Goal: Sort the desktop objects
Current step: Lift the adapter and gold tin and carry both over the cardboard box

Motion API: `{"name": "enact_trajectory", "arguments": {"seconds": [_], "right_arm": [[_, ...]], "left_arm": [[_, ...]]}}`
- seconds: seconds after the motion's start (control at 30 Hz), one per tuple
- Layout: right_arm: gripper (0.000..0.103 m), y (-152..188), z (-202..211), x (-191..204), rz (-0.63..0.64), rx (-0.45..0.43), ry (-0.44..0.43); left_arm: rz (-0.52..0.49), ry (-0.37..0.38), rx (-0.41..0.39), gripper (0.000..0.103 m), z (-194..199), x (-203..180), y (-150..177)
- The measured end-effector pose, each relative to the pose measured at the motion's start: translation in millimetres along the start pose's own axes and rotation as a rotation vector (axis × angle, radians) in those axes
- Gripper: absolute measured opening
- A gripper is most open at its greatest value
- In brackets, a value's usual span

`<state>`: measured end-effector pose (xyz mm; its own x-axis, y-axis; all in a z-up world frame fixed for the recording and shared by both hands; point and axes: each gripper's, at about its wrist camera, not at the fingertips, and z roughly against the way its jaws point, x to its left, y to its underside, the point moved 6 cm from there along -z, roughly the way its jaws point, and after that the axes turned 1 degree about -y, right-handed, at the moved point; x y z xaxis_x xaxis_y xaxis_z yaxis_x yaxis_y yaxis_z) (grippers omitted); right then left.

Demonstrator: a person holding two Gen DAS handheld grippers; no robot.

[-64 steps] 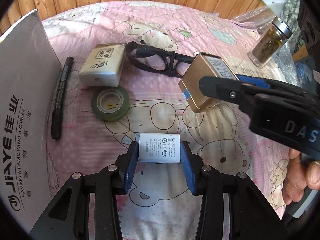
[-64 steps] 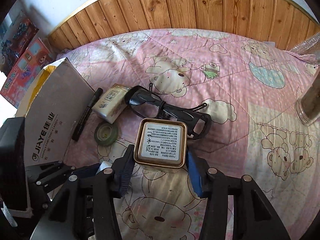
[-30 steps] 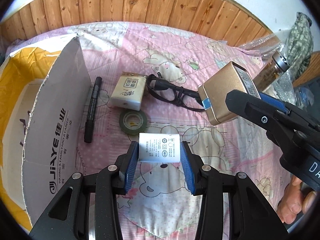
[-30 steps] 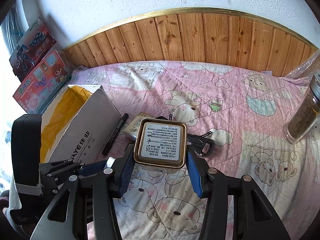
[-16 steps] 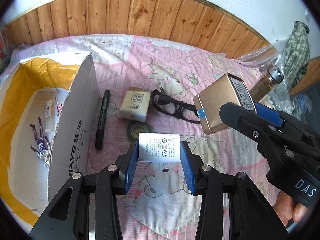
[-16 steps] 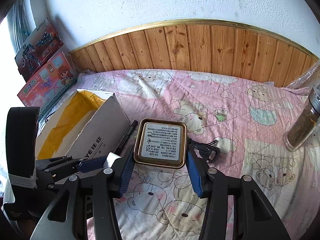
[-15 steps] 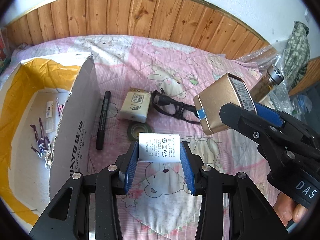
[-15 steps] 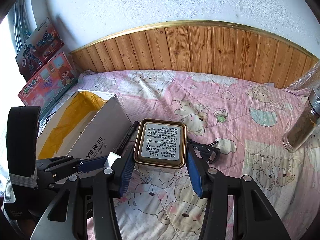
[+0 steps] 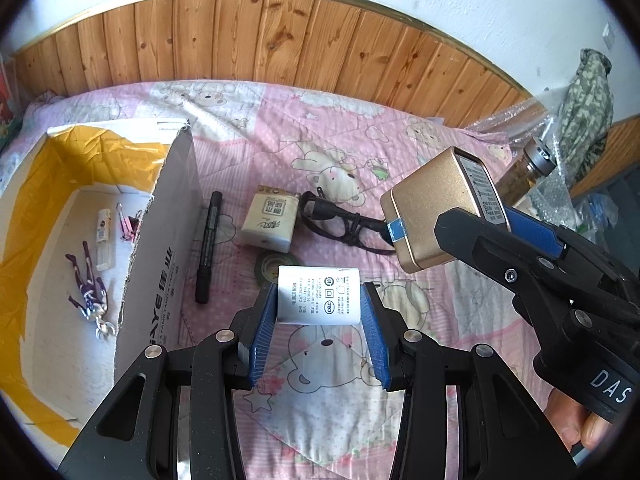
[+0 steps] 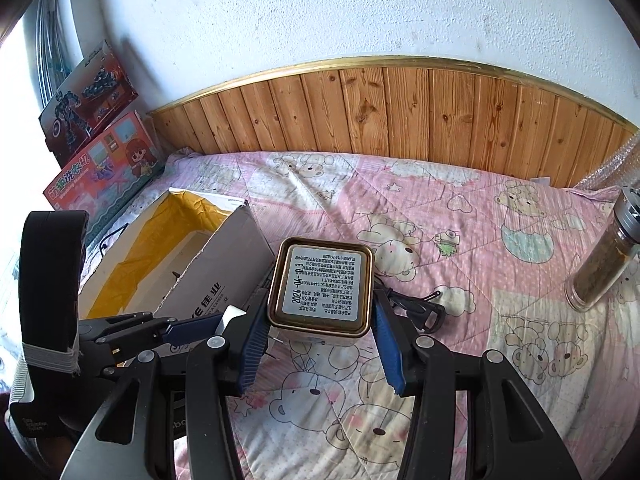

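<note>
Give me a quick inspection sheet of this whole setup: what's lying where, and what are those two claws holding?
Surface: pink bear-print quilt.
Job's things: white charger and gold tin lifted; marker, tissue pack, tape roll, glasses on the quilt.
Clutter: open cardboard box holding small items; glass jar.
Claws: left claw grips the charger; right claw grips the tin.
Cables: nothing seen.
Surroundings: wood panelling, toy boxes.

A white charger (image 9: 318, 296) hangs label-up at lower centre. A gold tin (image 9: 430, 216) tilts at centre right. Pen (image 9: 207, 246), tissue pack (image 9: 270, 224), glasses (image 9: 344, 222) and tape roll (image 9: 269, 266) lie mid-frame on the bed.
</note>
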<state>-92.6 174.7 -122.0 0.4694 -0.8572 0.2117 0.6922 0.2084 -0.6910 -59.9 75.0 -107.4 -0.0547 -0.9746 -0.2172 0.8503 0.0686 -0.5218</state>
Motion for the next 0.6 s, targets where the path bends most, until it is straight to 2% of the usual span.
{"name": "enact_trajectory", "arguments": {"seconds": [0.6], "right_arm": [[0.051,-10,15,5,-0.003,-0.037,-0.014]], "left_arm": [[-0.009,-0.003,-0.022,0.043,8,0,-4]]}}
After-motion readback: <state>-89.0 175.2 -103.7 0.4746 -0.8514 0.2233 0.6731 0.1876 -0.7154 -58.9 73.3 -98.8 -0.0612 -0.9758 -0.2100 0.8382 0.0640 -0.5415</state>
